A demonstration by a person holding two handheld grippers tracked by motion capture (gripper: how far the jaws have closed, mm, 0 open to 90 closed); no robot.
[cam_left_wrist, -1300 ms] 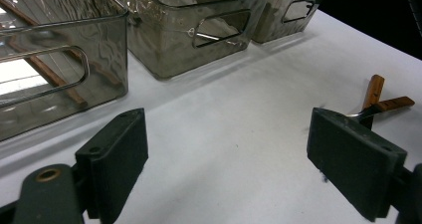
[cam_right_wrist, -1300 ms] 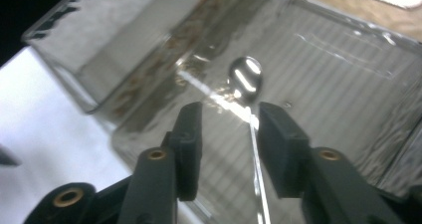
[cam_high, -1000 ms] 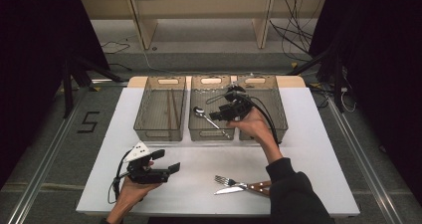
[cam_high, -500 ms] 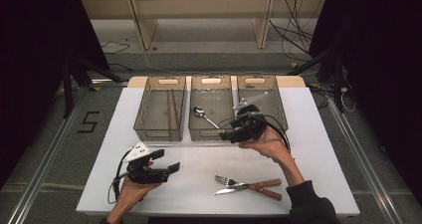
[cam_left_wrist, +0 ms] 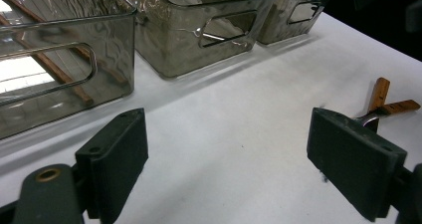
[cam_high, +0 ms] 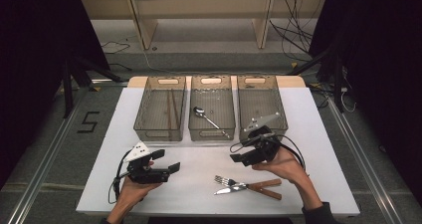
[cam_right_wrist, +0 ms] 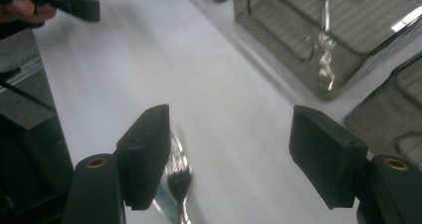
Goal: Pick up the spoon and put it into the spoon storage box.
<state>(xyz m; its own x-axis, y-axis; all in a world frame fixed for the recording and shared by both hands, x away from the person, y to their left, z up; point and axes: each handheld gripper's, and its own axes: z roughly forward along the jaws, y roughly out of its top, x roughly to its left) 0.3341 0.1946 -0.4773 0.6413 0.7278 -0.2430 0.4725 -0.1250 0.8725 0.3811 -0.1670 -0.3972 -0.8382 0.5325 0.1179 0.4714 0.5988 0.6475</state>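
A metal spoon (cam_high: 206,117) lies in the middle clear bin (cam_high: 211,79). A fork (cam_high: 228,181) and a knife (cam_high: 234,189), both with wooden handles, lie crossed on the white table (cam_high: 318,149) near the front. My right gripper (cam_high: 239,154) hovers in front of the right bin (cam_high: 279,104), just behind the fork. Its jaws have just been opening and stand wide with nothing between them. In the right gripper view the fork's tines (cam_right_wrist: 179,179) lie below the right gripper (cam_right_wrist: 229,159). My left gripper (cam_high: 168,160) rests open and empty at the front left, and stands wide (cam_left_wrist: 229,159) in its own view.
Brown chopsticks (cam_high: 171,109) lie in the left bin (cam_high: 157,133), seen through its wall (cam_left_wrist: 50,67) in the left gripper view. The three bins stand side by side along the table's far edge. Shelving and cables are on the floor beyond.
My right hand has drawn back from over the middle and right bins toward the table's front. The spoon it held now lies in the middle bin. The left gripper has stayed put.
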